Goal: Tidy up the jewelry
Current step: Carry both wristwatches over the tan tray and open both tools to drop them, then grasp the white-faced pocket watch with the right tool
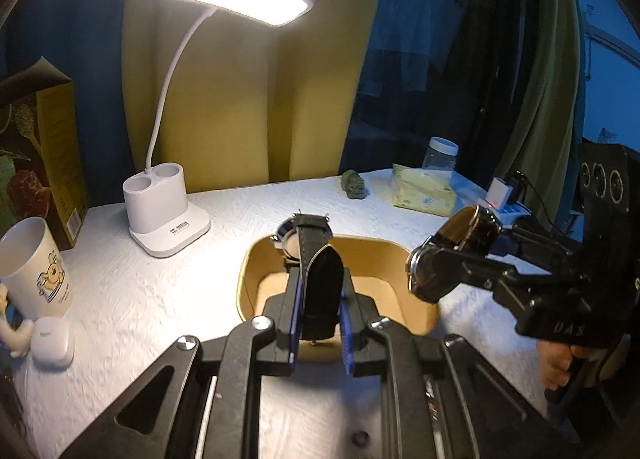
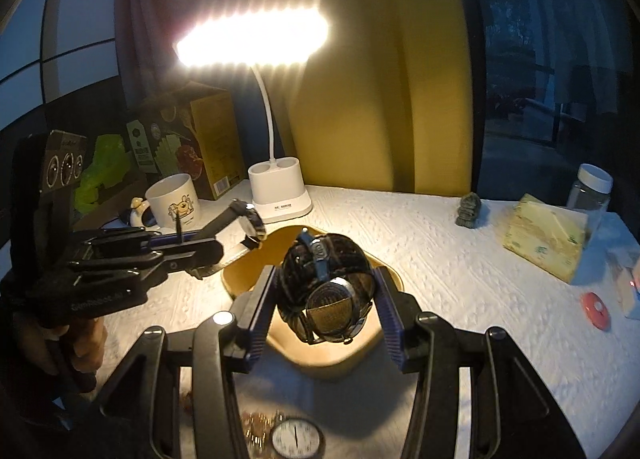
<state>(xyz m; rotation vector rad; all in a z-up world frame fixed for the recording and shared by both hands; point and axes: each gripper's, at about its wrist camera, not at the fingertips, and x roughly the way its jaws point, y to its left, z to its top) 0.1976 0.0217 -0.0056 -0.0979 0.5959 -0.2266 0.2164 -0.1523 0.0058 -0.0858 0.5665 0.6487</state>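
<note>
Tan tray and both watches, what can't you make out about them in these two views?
- Tan tray floor: left wrist view, hidden by left claw and its black-strap watch.
- Tray contents: right wrist view, blocked by right claw and its dark watch.
- Watch dial: right wrist view, cut by bottom edge.

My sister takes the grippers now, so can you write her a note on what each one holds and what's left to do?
Left gripper: shut on a black-strap watch, held over the tan box.
Right gripper: shut on a dark watch curled into a loop, also over the box.
Done: both watches are picked up; the box bottom that shows is bare.
Left: lower each watch into the box and let go. A white-faced watch and some gold pieces lie on the table near you; they probably go in next.
</note>
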